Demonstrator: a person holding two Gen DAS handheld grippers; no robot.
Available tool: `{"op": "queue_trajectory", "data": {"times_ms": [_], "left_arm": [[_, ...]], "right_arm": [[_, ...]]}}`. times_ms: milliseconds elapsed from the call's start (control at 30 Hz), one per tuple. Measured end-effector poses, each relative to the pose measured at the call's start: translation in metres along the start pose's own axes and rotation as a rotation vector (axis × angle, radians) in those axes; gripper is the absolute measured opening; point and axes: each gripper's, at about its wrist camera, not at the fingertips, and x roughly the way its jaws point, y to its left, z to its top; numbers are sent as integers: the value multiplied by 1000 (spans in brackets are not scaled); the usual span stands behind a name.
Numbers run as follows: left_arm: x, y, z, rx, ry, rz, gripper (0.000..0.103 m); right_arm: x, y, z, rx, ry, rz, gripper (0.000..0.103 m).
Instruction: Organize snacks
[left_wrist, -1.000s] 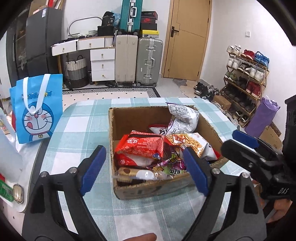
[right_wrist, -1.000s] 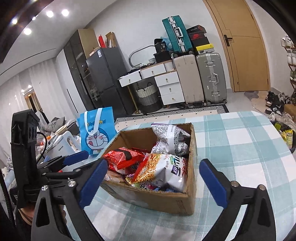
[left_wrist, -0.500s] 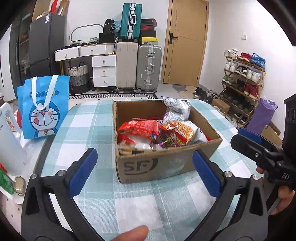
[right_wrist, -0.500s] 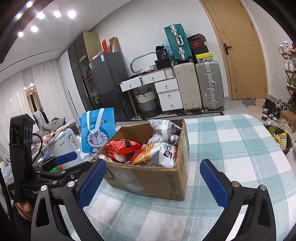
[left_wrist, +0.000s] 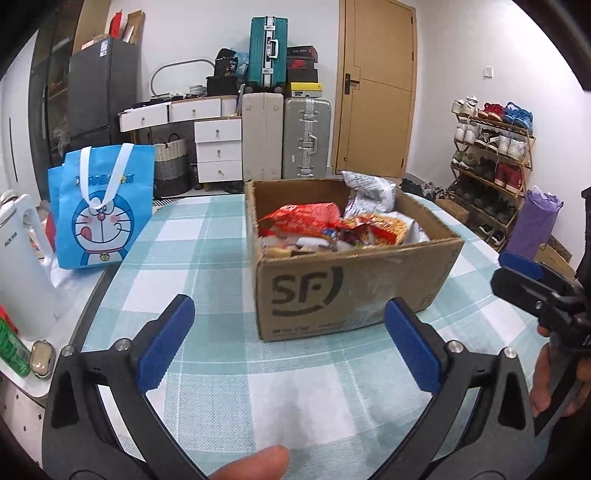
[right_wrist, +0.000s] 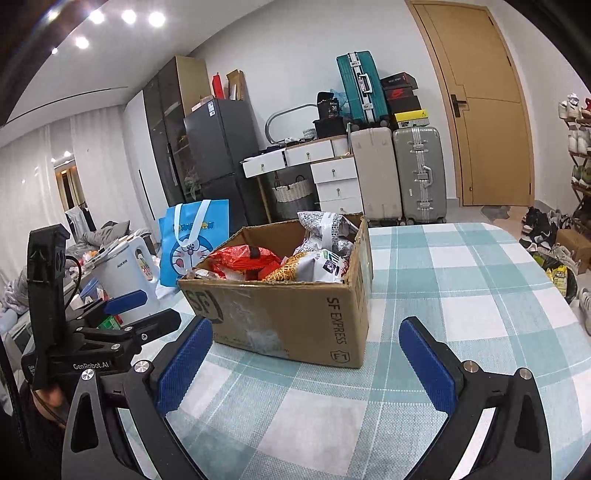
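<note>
A brown cardboard box (left_wrist: 354, 291) marked SF stands on the checked tablecloth, filled with snack bags: a red bag (left_wrist: 301, 218), a silver one (left_wrist: 367, 192) and an orange one (left_wrist: 380, 230). My left gripper (left_wrist: 290, 332) hangs open just in front of the box's near wall, nothing between its blue pads. In the right wrist view the same box (right_wrist: 291, 314) lies ahead and to the left. My right gripper (right_wrist: 306, 350) is open too, low over the cloth at the box's near right corner, holding nothing.
A blue cartoon tote bag (left_wrist: 101, 206) stands left of the box beside a white kettle (left_wrist: 20, 266). A green can (left_wrist: 13, 347) sits at the left table edge. Suitcases (left_wrist: 304, 136), drawers and a shoe rack (left_wrist: 491, 162) line the room behind.
Both grippers have drawn back from above the box and sunk, so the box's front wall now faces them. The left gripper's jaws stand wider than a second ago.
</note>
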Motion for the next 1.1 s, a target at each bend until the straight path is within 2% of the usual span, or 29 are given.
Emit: {"op": "queue_trajectory", "data": {"times_ms": [433, 1100], "left_arm": [[3, 2, -19, 13, -5, 4, 102], [3, -1, -22, 28, -9, 8, 102]], "right_arm": [[-8, 13, -9, -80, -75, -24, 103], [-12, 2, -9, -22, -89, -41, 103]]}}
